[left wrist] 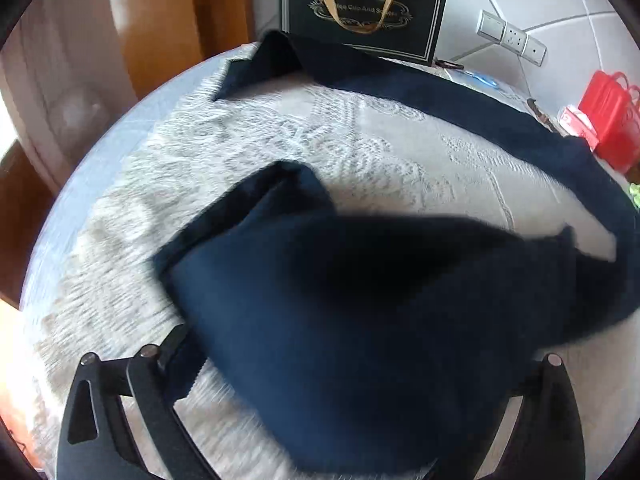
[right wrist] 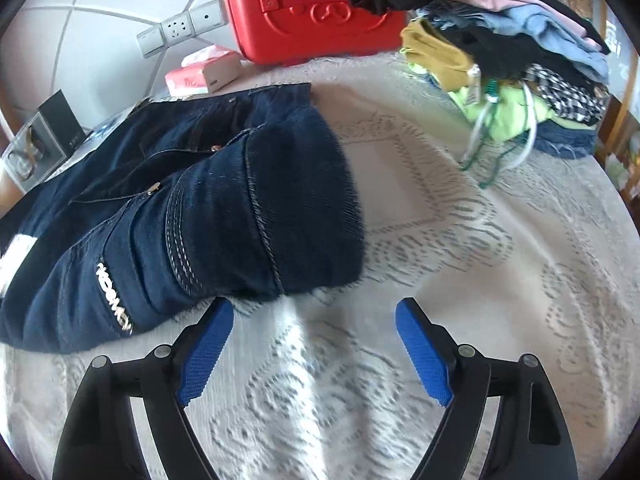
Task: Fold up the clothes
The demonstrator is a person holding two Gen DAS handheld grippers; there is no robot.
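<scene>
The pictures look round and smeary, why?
Left wrist view: fisheye bends the wall tiles; the jeans close up are smeared and dark. Right wrist view: the lace cloth is streaked with blur, while the red case looks sharper.

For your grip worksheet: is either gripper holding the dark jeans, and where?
Right gripper holds nothing; left gripper is open too, jeans draped between its fingers, ungripped.

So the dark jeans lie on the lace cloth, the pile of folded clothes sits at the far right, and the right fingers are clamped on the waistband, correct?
Not quite. In the right wrist view the right gripper is open, its blue fingers apart over bare lace cloth, just short of the jeans. The pile of folded clothes is at the far right, as you say.
</scene>
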